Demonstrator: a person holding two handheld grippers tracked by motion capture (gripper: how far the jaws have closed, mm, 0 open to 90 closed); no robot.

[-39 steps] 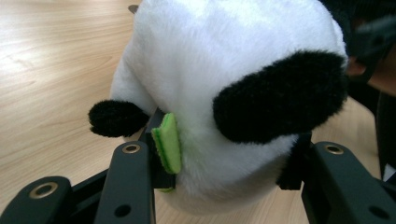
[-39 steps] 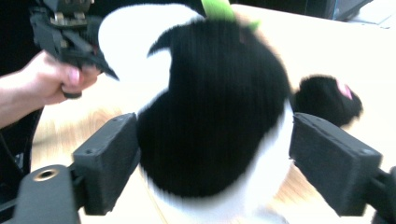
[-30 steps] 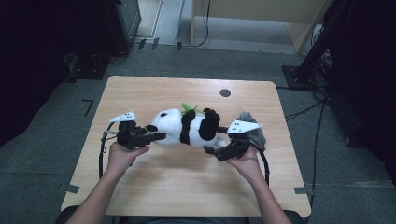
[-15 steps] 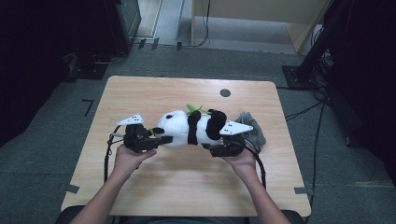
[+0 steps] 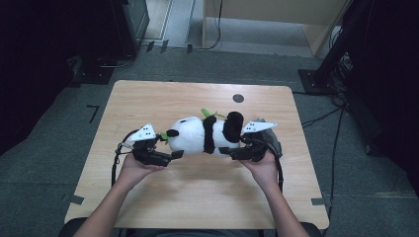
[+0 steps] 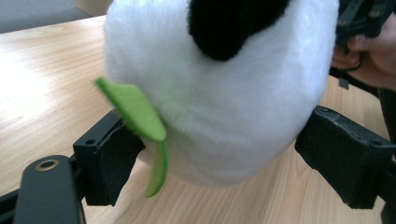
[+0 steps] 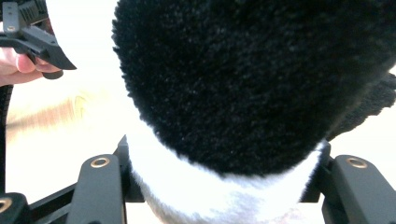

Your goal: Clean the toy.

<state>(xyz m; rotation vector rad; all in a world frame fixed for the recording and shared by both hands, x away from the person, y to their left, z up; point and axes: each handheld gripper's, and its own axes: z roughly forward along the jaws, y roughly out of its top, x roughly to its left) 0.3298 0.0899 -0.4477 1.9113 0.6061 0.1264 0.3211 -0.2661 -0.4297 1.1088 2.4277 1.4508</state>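
Observation:
A black-and-white panda plush [image 5: 202, 136] lies on its side across the wooden table [image 5: 197, 197], with a green felt leaf [image 5: 207, 113] at its far side. My left gripper [image 5: 175, 154] is at the head end. Its jaws have just been opening and now stand open on either side of the white head [image 6: 219, 93], with the leaf [image 6: 140, 112] against the left jaw. My right gripper [image 5: 225, 150] is at the other end. Its jaws have just been closing and are shut on the black-and-white rear [image 7: 233, 93], which fills the gap between them.
A grey soft object [image 5: 271, 136] lies just behind the right hand. A black round hole [image 5: 238, 98] sits near the table's far edge. Bare wood stretches in front of the plush. Cables and dark equipment stand on the floor around the table.
The right gripper has come in from the right and closed on the panda's rear. The left gripper's jaws have opened around the head. The plush has shifted a little to the right.

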